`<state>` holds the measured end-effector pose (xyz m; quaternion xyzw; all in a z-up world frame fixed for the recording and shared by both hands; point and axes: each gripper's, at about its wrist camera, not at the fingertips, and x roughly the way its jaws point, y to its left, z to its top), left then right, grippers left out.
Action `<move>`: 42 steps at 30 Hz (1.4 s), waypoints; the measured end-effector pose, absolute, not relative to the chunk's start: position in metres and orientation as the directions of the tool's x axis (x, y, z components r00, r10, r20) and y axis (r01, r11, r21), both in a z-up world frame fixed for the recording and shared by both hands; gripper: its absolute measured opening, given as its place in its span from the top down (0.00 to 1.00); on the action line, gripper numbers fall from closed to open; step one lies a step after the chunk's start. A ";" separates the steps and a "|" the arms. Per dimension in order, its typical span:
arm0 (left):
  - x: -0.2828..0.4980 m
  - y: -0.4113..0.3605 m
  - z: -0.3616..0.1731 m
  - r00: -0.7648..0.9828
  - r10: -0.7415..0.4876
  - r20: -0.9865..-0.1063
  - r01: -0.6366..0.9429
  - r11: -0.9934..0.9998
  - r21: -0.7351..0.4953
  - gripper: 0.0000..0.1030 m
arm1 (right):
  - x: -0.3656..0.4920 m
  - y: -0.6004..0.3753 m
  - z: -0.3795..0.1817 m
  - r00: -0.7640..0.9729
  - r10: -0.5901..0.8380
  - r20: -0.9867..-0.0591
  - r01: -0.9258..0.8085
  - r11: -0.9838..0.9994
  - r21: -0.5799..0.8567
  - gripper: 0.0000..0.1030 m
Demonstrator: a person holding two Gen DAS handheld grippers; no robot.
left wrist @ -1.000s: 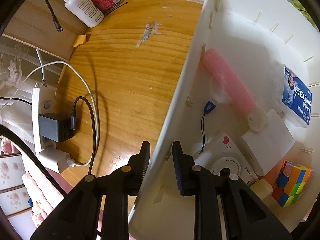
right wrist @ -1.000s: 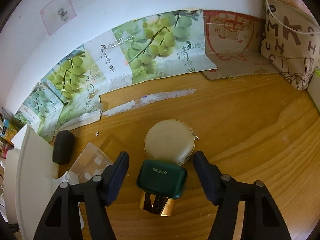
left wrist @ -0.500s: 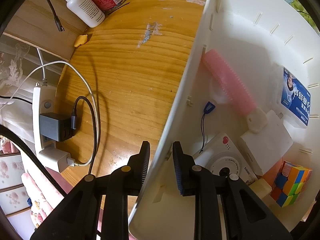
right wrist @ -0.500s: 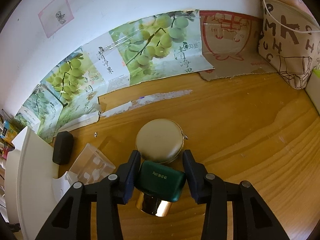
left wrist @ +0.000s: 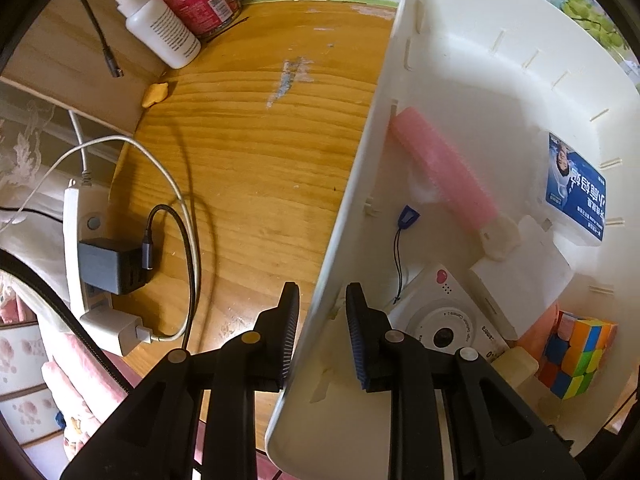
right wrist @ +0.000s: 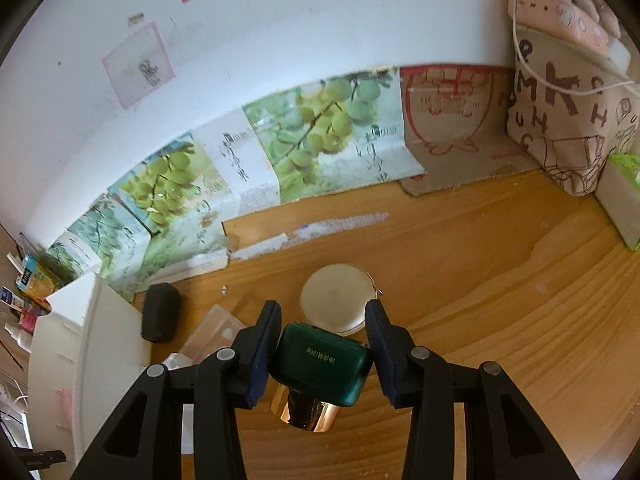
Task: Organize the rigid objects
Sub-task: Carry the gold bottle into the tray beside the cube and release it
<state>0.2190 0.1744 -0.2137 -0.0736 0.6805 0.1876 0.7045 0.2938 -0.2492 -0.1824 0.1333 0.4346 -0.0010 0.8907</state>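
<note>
- Green-capped bottle (right wrist: 318, 364) — right wrist view: it sits between the fingers of the right gripper (right wrist: 322, 352), which are clamped on the two sides of the dark green cap. The gold collar hangs below the cap, and the bottle looks raised off the counter (right wrist: 480, 280), though contact underneath cannot be confirmed.
- Same view: the round beige case (right wrist: 336, 298) lies just beyond the cap. The black pouch (right wrist: 160, 318) and a clear plastic tray (right wrist: 212, 332) lie between the bottle and the white bin (right wrist: 86, 344) on the left.
- Advice for the carry: keep the squeeze steady, since the cap is smooth and the weight hangs below the grip. Lift enough to pass over the clear tray and the bin rim, then travel left.
- Left wrist view: the left gripper (left wrist: 322, 336) straddles the near wall of the white bin, one finger outside and one inside, narrowly apart; whether the pads press the wall cannot be told.
- Same view: the bin holds a pink roller (left wrist: 444, 172), an instant camera (left wrist: 444, 324), a puzzle cube (left wrist: 576, 352) and a blue-labelled pack (left wrist: 576, 192). The far part of the floor is bare; judged best to set the bottle there, upright.
- Keep the bin braced until the bottle is released.
</note>
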 end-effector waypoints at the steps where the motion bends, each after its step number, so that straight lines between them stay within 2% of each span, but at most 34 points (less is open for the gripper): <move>1: 0.220 0.174 -0.214 0.005 0.161 -0.987 -0.356 0.923 0.148 0.74 | 0.292 -0.249 -0.179 0.628 0.113 -0.770 0.120 0.963 0.240 0.57; 20: 0.235 0.170 -0.228 -0.046 0.033 -0.998 -0.192 0.980 0.042 0.75 | 0.230 -0.198 -0.123 0.701 0.105 -0.705 0.113 0.960 0.255 0.57; 42: 0.250 0.150 -0.250 -0.102 0.017 -0.995 0.087 0.996 0.008 0.77 | 0.150 -0.098 -0.096 0.757 0.156 -0.635 0.042 0.958 0.284 0.57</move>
